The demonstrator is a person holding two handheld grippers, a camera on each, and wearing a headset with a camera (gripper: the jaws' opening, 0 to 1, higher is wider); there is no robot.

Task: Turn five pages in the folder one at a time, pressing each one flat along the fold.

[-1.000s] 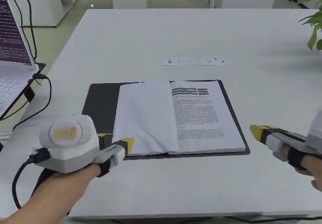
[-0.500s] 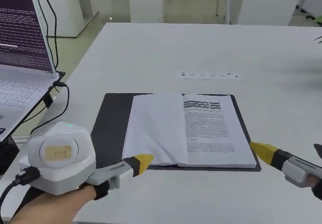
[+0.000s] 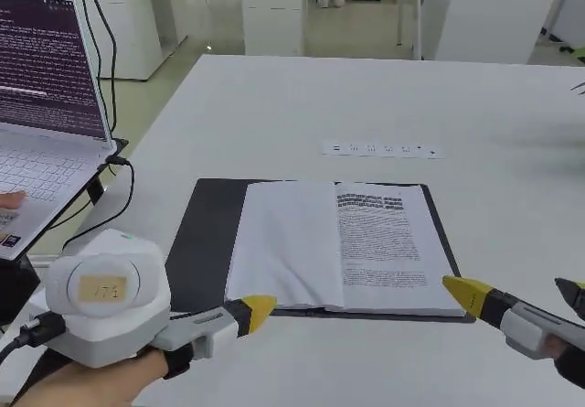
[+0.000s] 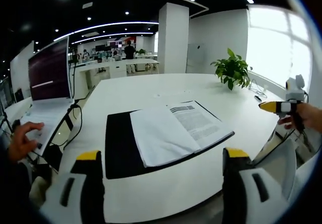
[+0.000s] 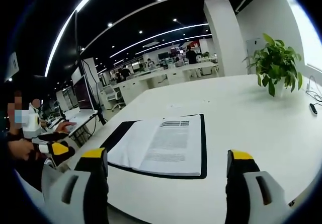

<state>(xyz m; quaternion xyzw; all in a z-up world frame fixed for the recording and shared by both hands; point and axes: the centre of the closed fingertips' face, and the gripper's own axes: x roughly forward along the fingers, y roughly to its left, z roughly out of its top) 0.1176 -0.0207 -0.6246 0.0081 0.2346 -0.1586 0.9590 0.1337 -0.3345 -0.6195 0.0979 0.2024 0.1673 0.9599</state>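
The folder [image 3: 340, 247] lies open on the white table, its black cover [image 3: 201, 242] spread to the left, a blank page on the left and a printed page on the right. My left gripper [image 3: 239, 314] hovers at the folder's near left corner, jaws wide apart and empty, as the left gripper view [image 4: 161, 156] confirms. My right gripper [image 3: 516, 295] is open beside the near right corner, holding nothing. The folder [image 4: 171, 131] sits ahead between the left jaws. In the right gripper view the folder [image 5: 161, 143] lies ahead of the open right gripper [image 5: 163, 156].
An open laptop [image 3: 46, 105] stands at the table's left edge with a cable [image 3: 101, 206] trailing down, and a hand [image 4: 22, 141] rests on its keys. A flat socket strip [image 3: 384, 149] lies beyond the folder. A potted plant [image 5: 274, 65] stands far right.
The head camera has tilted up, shifting the whole scene down. Both grippers have edged inward toward the folder's near corners. The pages have not moved.
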